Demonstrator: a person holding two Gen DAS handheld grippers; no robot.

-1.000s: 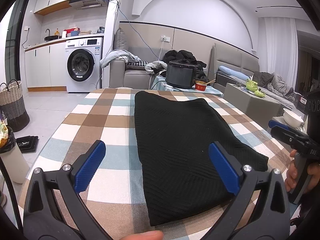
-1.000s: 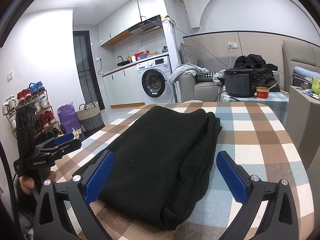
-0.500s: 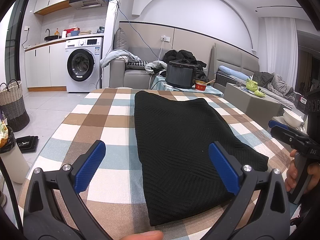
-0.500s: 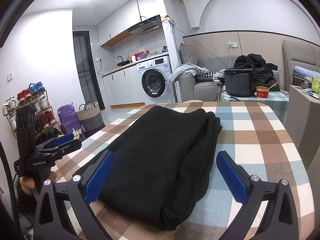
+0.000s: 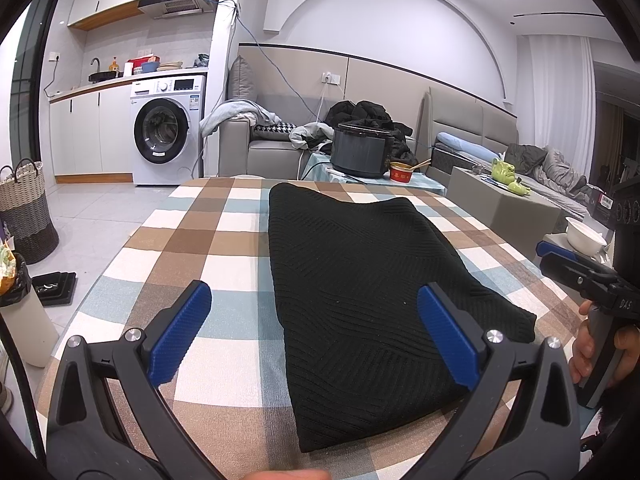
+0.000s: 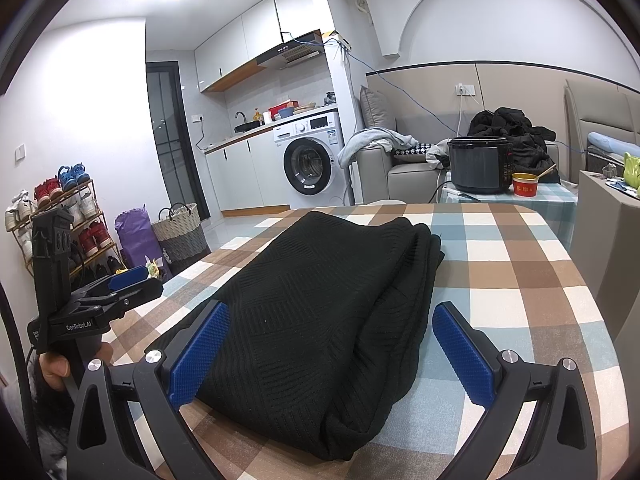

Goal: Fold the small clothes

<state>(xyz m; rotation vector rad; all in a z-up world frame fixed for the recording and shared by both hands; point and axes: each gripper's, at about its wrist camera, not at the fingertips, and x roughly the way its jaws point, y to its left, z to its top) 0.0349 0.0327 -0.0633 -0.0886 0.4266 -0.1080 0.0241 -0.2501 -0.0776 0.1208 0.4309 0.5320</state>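
Note:
A black knit garment [image 5: 360, 296] lies folded into a long strip on the checked tablecloth [image 5: 224, 248]. My left gripper [image 5: 316, 300] hovers open above its near end, blue pads wide apart and holding nothing. In the right wrist view the same garment [image 6: 320, 304] shows a thick rolled fold along its right edge. My right gripper [image 6: 332, 316] is open over its near corner, empty. Each view shows the other gripper held by a hand at the table's side: the right gripper [image 5: 560, 256] and the left gripper [image 6: 132, 276].
Behind the table stand a small side table with a dark cooker pot [image 5: 362, 152] and a red bowl [image 5: 402, 171], a grey sofa with clothes [image 5: 280, 140], and a washing machine [image 5: 168, 132]. A woven basket [image 5: 26, 208] and a shoe rack [image 6: 52, 216] stand on the floor at left.

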